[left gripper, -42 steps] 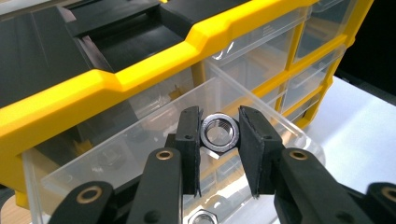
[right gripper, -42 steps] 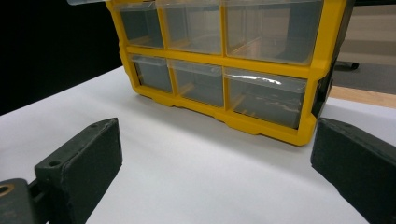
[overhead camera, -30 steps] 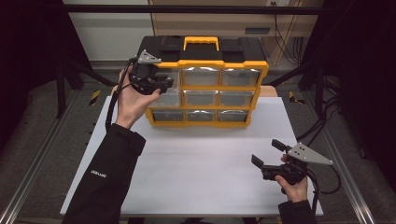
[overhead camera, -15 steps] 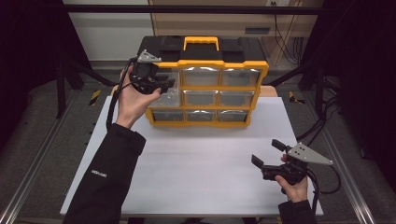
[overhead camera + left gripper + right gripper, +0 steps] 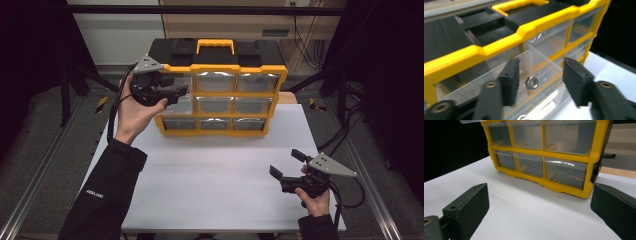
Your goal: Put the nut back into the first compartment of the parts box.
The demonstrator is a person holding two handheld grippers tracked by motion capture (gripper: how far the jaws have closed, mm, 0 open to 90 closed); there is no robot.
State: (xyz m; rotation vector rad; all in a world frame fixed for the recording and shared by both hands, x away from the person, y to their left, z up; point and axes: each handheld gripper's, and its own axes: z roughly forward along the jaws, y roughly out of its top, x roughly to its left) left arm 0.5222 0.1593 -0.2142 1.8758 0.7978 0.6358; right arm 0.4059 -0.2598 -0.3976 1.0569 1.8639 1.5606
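Observation:
A yellow and black organizer (image 5: 220, 67) with clear drawers stands at the back of the white table (image 5: 215, 185). Its top left drawer (image 5: 486, 80) is pulled out. My left gripper (image 5: 176, 95) hovers over that drawer, and its jaws have just been opening. A small metal nut (image 5: 531, 83) lies loose in the drawer, seen in the gap of the left gripper (image 5: 541, 66), with neither pad touching it. My right gripper (image 5: 286, 163) rests low at the front right, open and empty. In its own view the right gripper (image 5: 540, 191) faces the organizer's lower drawers (image 5: 564, 171).
Metal rails run along both sides of the table, and a dark frame (image 5: 210, 9) crosses behind the organizer. Cables (image 5: 350, 130) hang at the right. The organizer's yellow handle (image 5: 215, 45) lies flat on its black top.
The left gripper's jaws stand wider apart than before. Both hands have stayed where they were.

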